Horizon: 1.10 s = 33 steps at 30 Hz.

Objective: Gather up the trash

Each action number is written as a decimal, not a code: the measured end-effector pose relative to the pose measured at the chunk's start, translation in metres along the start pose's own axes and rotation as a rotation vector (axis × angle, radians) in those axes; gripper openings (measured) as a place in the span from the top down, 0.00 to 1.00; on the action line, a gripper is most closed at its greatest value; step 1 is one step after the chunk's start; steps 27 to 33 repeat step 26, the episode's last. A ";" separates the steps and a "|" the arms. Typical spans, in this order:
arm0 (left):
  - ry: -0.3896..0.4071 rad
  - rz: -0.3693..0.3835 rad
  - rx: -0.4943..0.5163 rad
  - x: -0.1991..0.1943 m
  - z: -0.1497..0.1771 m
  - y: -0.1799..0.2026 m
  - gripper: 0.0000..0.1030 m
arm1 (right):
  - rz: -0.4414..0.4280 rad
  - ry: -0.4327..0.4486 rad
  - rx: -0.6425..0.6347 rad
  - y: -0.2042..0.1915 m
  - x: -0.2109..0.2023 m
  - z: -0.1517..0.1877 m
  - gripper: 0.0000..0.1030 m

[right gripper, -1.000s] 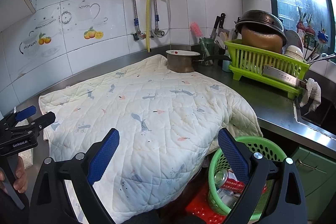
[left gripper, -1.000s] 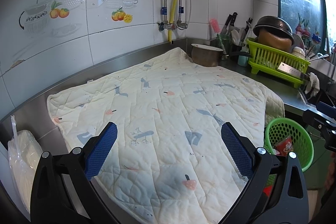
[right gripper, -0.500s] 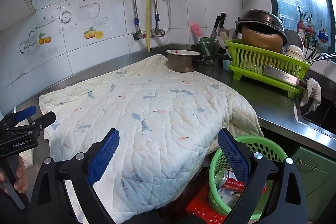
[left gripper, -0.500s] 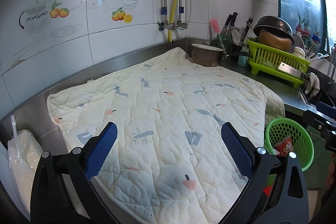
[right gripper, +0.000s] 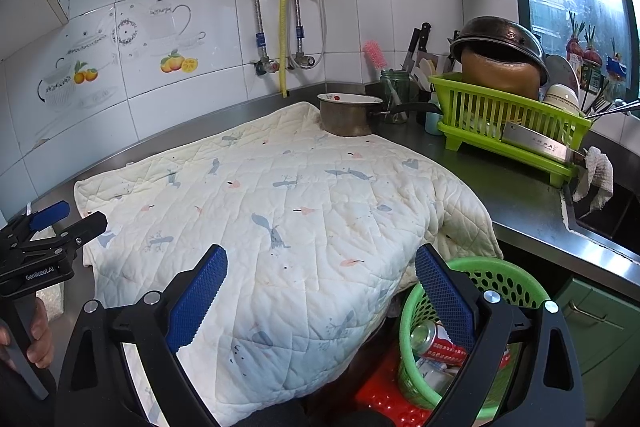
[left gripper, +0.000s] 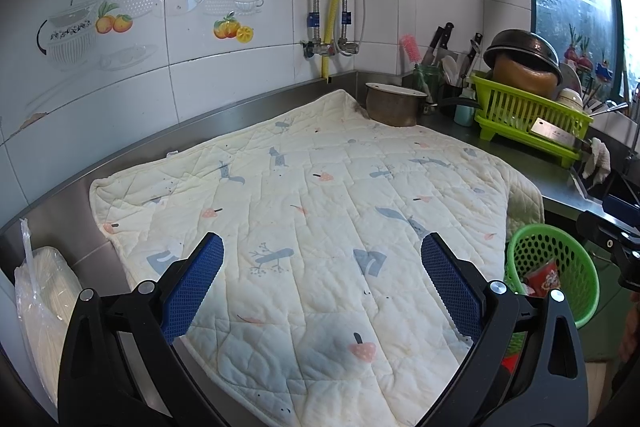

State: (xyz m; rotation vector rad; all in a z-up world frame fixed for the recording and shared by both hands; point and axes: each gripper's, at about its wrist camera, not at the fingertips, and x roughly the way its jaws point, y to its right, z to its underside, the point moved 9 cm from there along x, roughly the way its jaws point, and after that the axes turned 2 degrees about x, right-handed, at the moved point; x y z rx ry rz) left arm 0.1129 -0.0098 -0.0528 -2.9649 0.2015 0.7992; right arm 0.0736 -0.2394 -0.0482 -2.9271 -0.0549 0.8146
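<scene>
A green mesh basket (right gripper: 504,279) stands below the counter's front edge at the right and holds a red drink can (right gripper: 434,341) and other trash; it also shows in the left wrist view (left gripper: 560,259) with a red wrapper (left gripper: 546,277) inside. My left gripper (left gripper: 322,287) is open and empty above the quilted cloth (left gripper: 312,211). My right gripper (right gripper: 320,297) is open and empty above the cloth's front right corner, its right finger over the basket. The left gripper also shows in the right wrist view (right gripper: 52,223).
A metal pot (left gripper: 394,105) sits at the cloth's far corner. A green dish rack (left gripper: 528,115) with pans and a cleaver stands at the right, before the sink. A plastic bag (left gripper: 40,291) lies at the left. A red stool (right gripper: 380,391) sits under the basket.
</scene>
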 end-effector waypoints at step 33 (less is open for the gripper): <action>0.008 0.010 -0.004 -0.002 -0.001 0.004 0.05 | 0.005 0.002 0.004 -0.002 0.003 0.003 0.11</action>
